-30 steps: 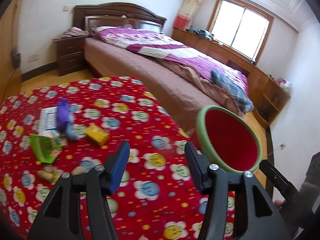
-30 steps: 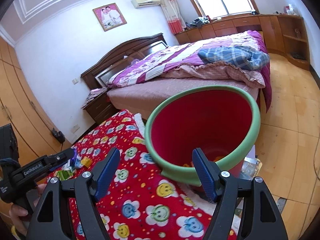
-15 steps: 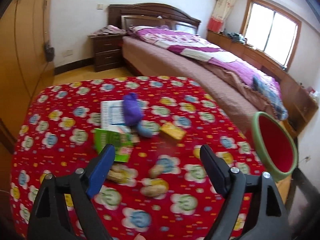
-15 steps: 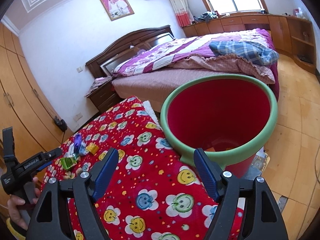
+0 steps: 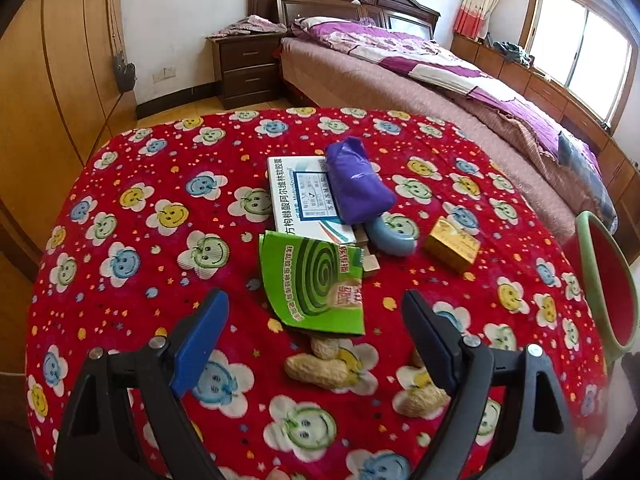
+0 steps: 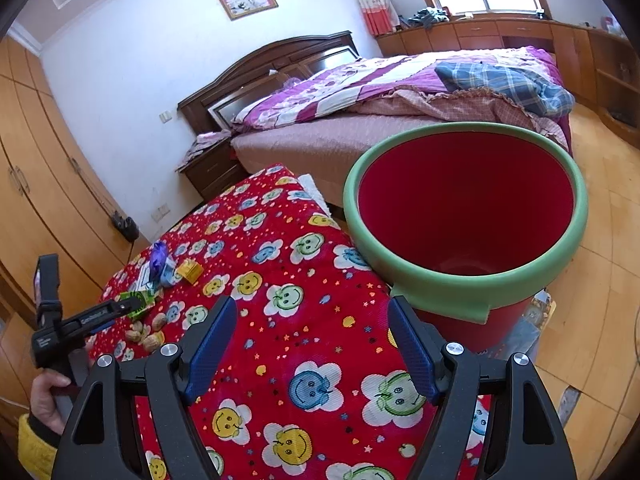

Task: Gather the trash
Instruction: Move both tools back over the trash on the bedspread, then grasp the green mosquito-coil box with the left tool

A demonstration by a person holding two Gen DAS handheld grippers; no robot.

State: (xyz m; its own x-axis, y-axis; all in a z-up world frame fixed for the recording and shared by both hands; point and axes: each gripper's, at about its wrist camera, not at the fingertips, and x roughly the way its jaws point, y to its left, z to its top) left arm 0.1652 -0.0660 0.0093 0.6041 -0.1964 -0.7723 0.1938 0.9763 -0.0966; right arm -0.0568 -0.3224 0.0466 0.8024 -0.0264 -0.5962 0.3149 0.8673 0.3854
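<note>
Trash lies in a cluster on the red flowered tablecloth (image 5: pixel 132 264): a green packet (image 5: pixel 308 276), a white box (image 5: pixel 296 188) with a purple bag (image 5: pixel 356 180) on it, a blue curved piece (image 5: pixel 390 238), a gold box (image 5: pixel 452 245) and peanut shells (image 5: pixel 320 368). My left gripper (image 5: pixel 314 308) hangs open and wide just above the packet and shells, touching nothing. The red bin with a green rim (image 6: pixel 460 286) stands at the table's right edge. My right gripper (image 6: pixel 313 308) is open over the cloth just left of the bin, with nothing between its fingers.
In the right wrist view the left gripper (image 6: pixel 116 310), held by a hand (image 6: pixel 48 392), hovers over the shells (image 6: pixel 144 334). A bed (image 5: pixel 420 80) lies beyond the table, with a nightstand (image 5: pixel 244 68), wardrobes (image 5: pixel 52 80) at left and wooden floor (image 6: pixel 600 280) past the bin.
My left gripper swung left from the bin toward the trash cluster, dropped lower and opened wider. My right gripper shifted slightly, and the bin now sits further right in its view.
</note>
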